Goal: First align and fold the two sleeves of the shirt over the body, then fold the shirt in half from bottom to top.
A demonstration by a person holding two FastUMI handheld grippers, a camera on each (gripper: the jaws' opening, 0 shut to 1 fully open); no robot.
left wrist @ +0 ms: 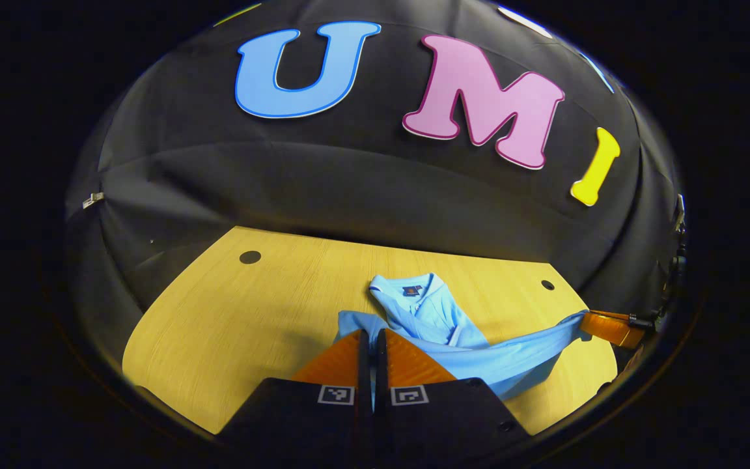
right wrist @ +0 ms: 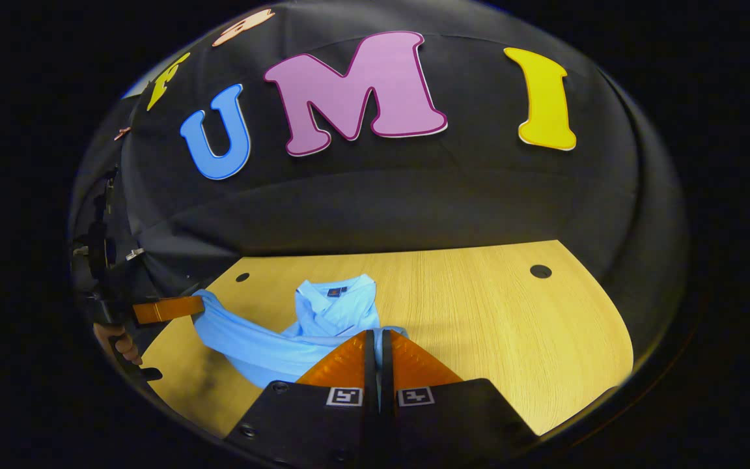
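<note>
Two hand-held grippers are each pinching the light blue shirt (left wrist: 472,352), one per side, w/ the cloth stretched between them just above the wooden counter (left wrist: 232,319). In the left gripper view the left hand-held gripper (left wrist: 372,339) has its fingers pressed together on a bit of fabric at the shirt's near edge, and the right hand-held gripper (left wrist: 603,326) sits far right, clamped on the other end of the hem. Same deal in the right gripper view: right hand-held gripper (right wrist: 378,339) closed on blue cloth, left one at the far left w/ a hand (right wrist: 121,345) under it. Collar (right wrist: 336,293) end lies on the counter toward the back wall, shirt body looks bunched in the middle. Can't tell where the sleeves ended up tbh. A few dark round holes (right wrist: 540,271) in the counter top.
</note>
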